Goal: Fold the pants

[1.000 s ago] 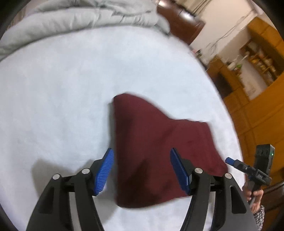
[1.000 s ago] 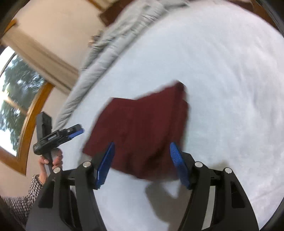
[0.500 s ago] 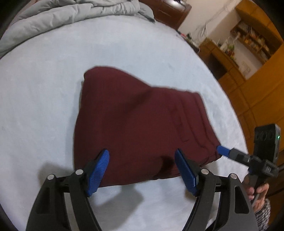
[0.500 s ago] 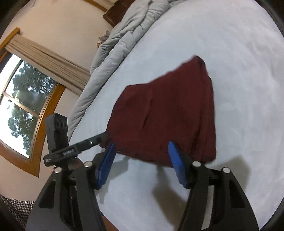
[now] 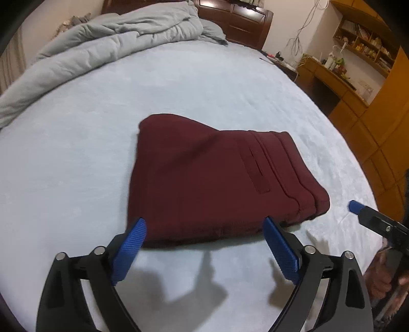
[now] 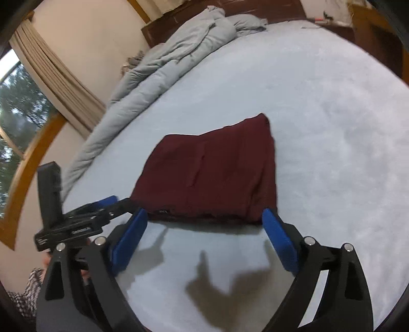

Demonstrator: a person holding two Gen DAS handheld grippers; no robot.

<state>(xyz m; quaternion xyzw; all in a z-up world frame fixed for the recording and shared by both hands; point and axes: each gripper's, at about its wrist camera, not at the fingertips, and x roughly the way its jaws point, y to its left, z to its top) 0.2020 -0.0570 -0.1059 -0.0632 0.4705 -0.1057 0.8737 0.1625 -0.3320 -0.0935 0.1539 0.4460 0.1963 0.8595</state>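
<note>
The dark red pants point(image 5: 212, 178) lie folded into a compact stack on the pale blue bed point(image 5: 76, 158), waistband side to the right in the left wrist view. My left gripper point(image 5: 204, 224) hangs just short of the stack's near edge, its jaws opening wide, blue pads clear of the cloth. In the right wrist view the same pants point(image 6: 217, 173) lie ahead of my right gripper point(image 6: 204, 217), whose jaws are also opening with nothing between them. The right gripper's tip point(image 5: 358, 208) shows at the right of the left wrist view; the left gripper's body point(image 6: 76, 217) shows at the left of the right wrist view.
A rumpled grey duvet point(image 5: 115, 38) lies along the far side of the bed, by a dark wooden headboard point(image 5: 242, 20). Wooden cabinets and shelves point(image 5: 370, 89) stand beyond the bed's right edge. A curtained window point(image 6: 25, 102) is to the left. A hand point(image 5: 383, 275) holds the right gripper.
Both grippers have pulled back from over the pants toward the near edge and spread their jaws wider. The pants now lie flat and still on the bed.
</note>
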